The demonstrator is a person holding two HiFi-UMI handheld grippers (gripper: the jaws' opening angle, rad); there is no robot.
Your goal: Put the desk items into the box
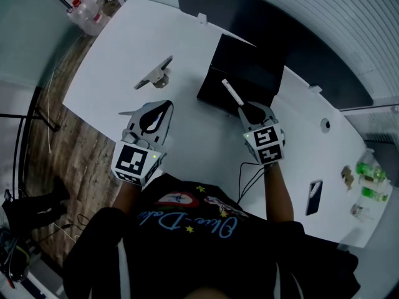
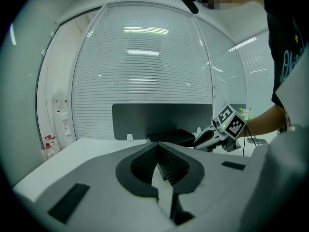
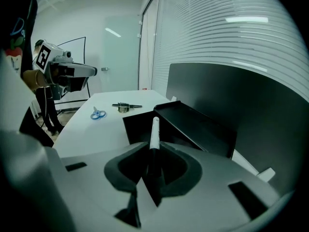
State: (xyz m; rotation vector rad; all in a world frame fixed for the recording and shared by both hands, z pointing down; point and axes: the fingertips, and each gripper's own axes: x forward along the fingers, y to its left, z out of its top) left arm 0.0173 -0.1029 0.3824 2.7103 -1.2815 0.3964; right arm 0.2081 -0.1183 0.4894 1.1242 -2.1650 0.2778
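Right tool (image 3: 153,152) grips marker (image 3: 154,129); its view shows scissors (image 3: 98,113).

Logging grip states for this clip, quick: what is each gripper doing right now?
Left gripper: closed, nothing between its jaws.
Right gripper: closed on a white marker, its tip over the black box.

You worked on a white bench (image 1: 112,61) over a floor (image 1: 75,154) of brown wood grain. Your box (image 1: 246,67) was black. The pen (image 3: 154,127) was white with a black lower end. Your left tool (image 2: 157,148) and right tool (image 3: 153,150) were pale grey with black ribbed pads (image 2: 142,163), and their cubes (image 1: 134,161) carried black-and-white squares. The scissors (image 3: 98,113) had blue handles. Your shirt (image 1: 187,242) was black with blue lettering and yellow stars.
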